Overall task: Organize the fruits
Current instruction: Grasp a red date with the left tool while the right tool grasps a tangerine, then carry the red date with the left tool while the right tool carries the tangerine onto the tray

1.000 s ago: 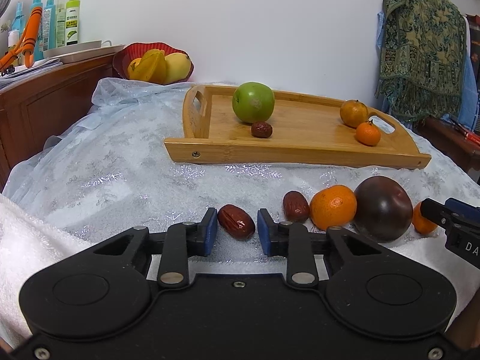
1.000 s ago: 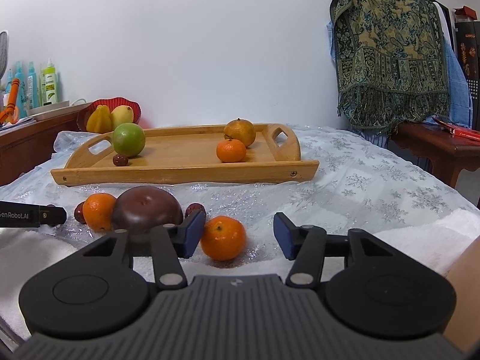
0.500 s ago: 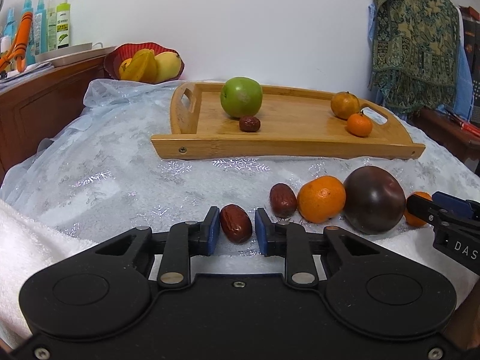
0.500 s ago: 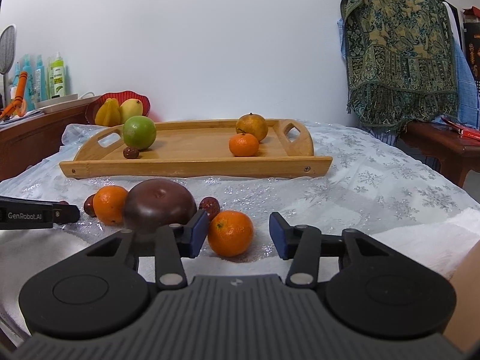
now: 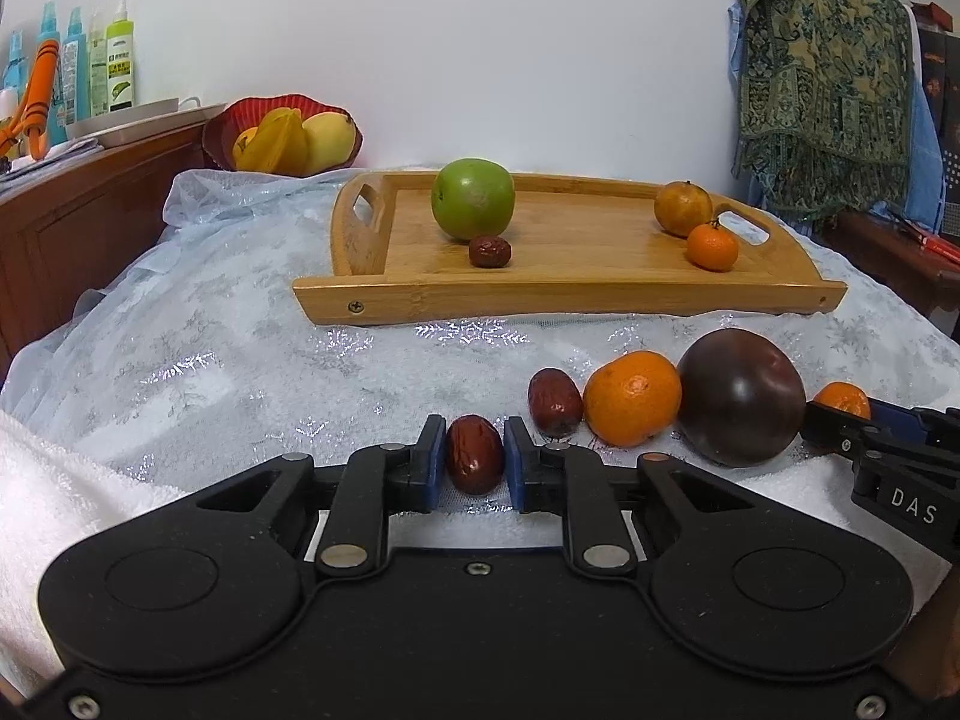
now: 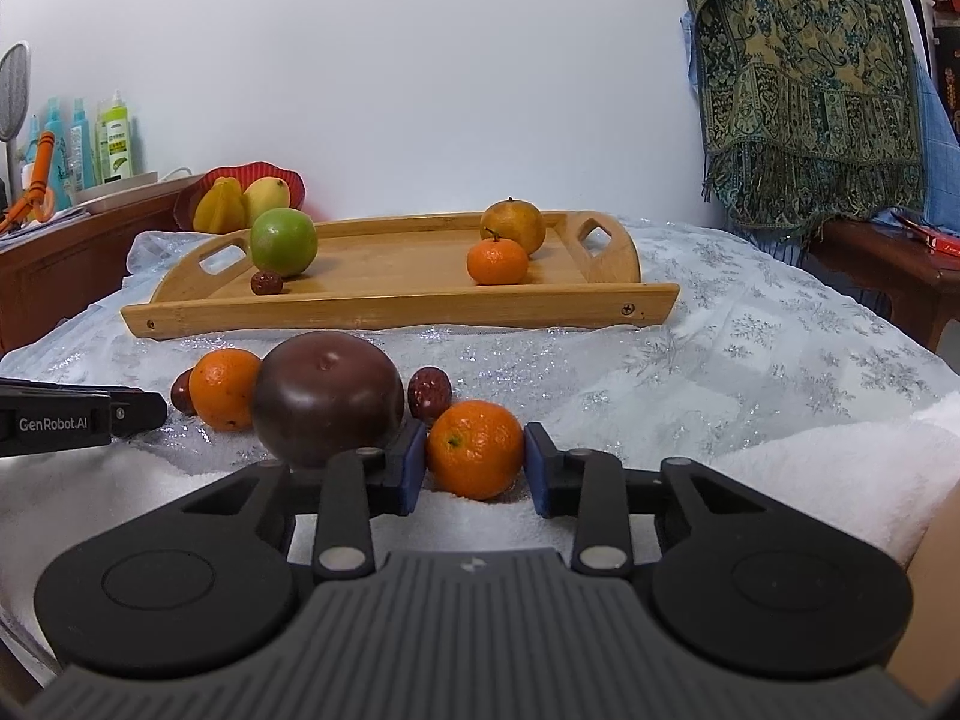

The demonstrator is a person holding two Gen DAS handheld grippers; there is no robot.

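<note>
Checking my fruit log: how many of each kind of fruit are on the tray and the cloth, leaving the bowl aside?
Dates: 4
Mandarins: 4
Green apple: 1
Dark purple fruit: 1
Total: 10

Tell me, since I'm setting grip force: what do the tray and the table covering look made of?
The tray looks like bamboo or light wood with a smooth sealed finish: visible grain strips, screwed joints. The table covering seems a thin sheer fabric or plastic film, glossy: it glints, wrinkles and bears printed snowflakes.
</note>
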